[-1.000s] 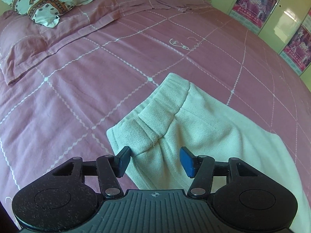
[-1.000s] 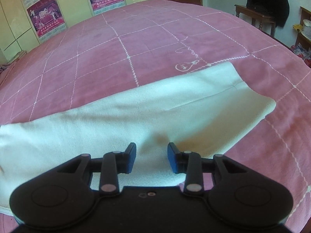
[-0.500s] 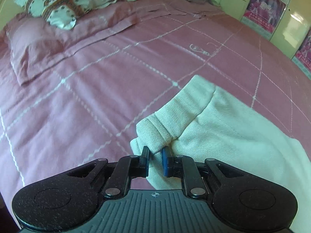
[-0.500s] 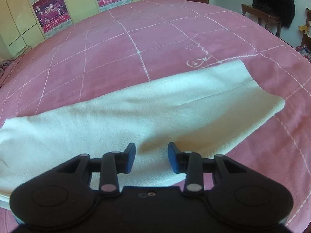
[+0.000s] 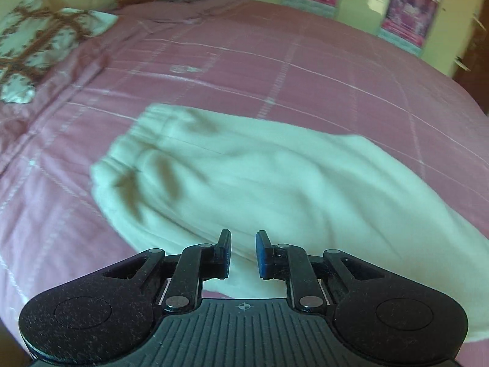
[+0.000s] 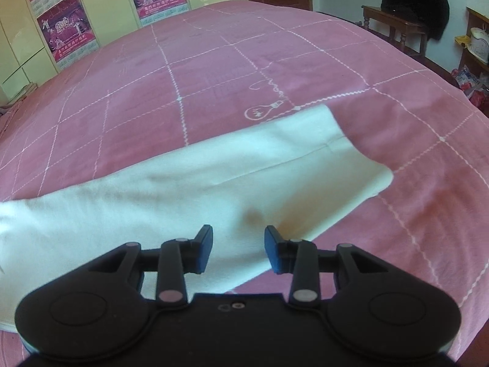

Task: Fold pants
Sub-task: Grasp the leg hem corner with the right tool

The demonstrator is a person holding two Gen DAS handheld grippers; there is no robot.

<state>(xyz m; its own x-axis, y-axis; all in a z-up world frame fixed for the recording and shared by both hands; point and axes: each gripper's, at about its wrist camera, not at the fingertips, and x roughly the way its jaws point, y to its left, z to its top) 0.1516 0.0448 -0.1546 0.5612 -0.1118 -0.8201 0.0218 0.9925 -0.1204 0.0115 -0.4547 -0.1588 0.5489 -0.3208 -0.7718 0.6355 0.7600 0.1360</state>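
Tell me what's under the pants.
The pants lie flat on the pink bedspread. Anything between them is covered, so that cannot be seen.

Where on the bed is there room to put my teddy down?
Bare bedspread lies beyond the pants, toward the wardrobe doors, and right of the leg hem. Near the patterned pillow it is crowded.
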